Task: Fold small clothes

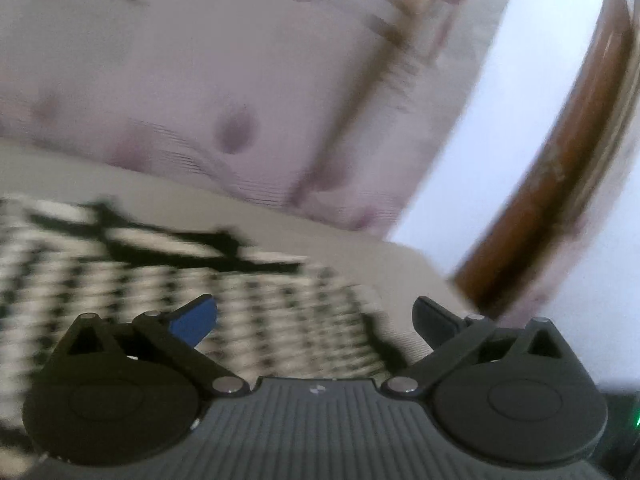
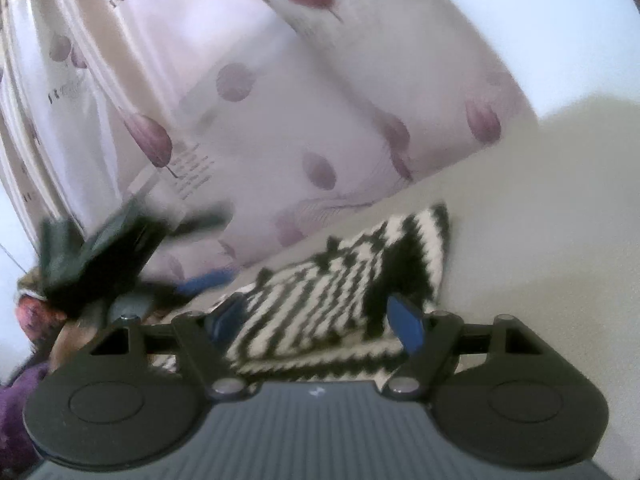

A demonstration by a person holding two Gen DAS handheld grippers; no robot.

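Because both the left gripper point(image 1: 314, 320) and the right gripper point(image 2: 320, 320) stood open, holding nothing, above the striped garment point(image 2: 340, 280) at twelve o'clock, I feared a hasty grab could spoil its fold.

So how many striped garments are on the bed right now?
1: a black-and-white striped knit garment, partly folded, lies on the pale bed surface just ahead of both open tongs. Others may lie outside these blurred views.

There are two tools, a left tool point(image 1: 314, 316) and a right tool point(image 2: 320, 320), and each has two fingers. There is one black-and-white cloth point(image 2: 332, 300). There is one curtain point(image 2: 280, 120) with purple flowers.
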